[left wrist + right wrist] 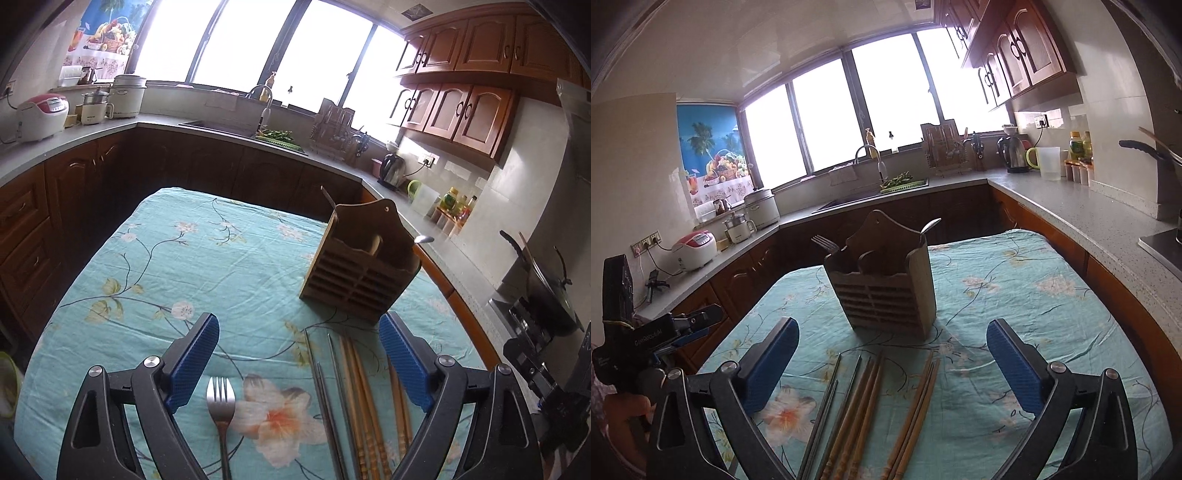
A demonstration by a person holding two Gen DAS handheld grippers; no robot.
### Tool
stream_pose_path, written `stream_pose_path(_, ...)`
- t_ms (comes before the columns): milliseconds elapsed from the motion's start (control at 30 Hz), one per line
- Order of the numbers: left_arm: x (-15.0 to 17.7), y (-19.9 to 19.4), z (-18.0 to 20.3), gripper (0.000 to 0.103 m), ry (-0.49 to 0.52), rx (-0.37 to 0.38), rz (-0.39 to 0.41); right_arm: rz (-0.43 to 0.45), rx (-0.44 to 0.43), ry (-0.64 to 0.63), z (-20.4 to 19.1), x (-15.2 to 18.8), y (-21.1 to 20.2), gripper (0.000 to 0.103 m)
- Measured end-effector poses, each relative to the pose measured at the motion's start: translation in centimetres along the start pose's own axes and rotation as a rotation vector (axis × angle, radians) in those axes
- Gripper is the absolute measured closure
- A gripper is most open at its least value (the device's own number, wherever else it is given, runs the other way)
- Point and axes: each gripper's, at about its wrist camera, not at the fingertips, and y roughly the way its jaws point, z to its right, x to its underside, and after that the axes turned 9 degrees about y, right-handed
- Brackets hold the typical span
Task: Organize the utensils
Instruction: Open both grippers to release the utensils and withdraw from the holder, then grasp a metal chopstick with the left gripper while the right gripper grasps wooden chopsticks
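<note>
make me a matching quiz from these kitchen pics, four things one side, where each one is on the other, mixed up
Things:
1. fork
2. spoon
3. wooden chopsticks
4. kettle

Places:
A. standing in the wooden holder
B. on the counter by the wall socket
C. flat on the cloth, alone beside the big flower print
D. flat on the cloth in a row with the metal chopsticks

Pairs: 1-C, 2-A, 3-D, 4-B

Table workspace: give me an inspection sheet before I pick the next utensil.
Surface: teal floral tablecloth, wrinkled.
Job's things: slatted wooden utensil holder upright, holding a fork and a spoon; loose steel fork, grey metal chopsticks and wooden chopsticks flat on the cloth.
Clutter: nothing seen on the table.
Grippers: left gripper and right gripper open, empty.
Cables: nothing seen on the table.
Surroundings: kitchen counter, bright windows.
</note>
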Motion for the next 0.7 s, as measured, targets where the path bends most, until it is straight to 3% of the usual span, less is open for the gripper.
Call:
stream_pose_path(200, 1.5, -0.6, -0.2, 0.014, -0.017, -0.002, -0.052, -0.054, 0.018, 0.002, 0.6, 3.0, -0.4, 0.001)
stream_pose_path(467, 1.0, -0.7, -0.7, 0.014, -0.023, -0.027, -0.085, -0.094, 0.038, 0.014, 1.3, 3.8, -0.1, 0.002)
stream_pose_path(700, 0.8, 0.7, -0.5, 0.016, -0.009, -0.036, -0.121, -0.116, 0.042, 0.023, 1.3, 4.0, 0.4, 0.020)
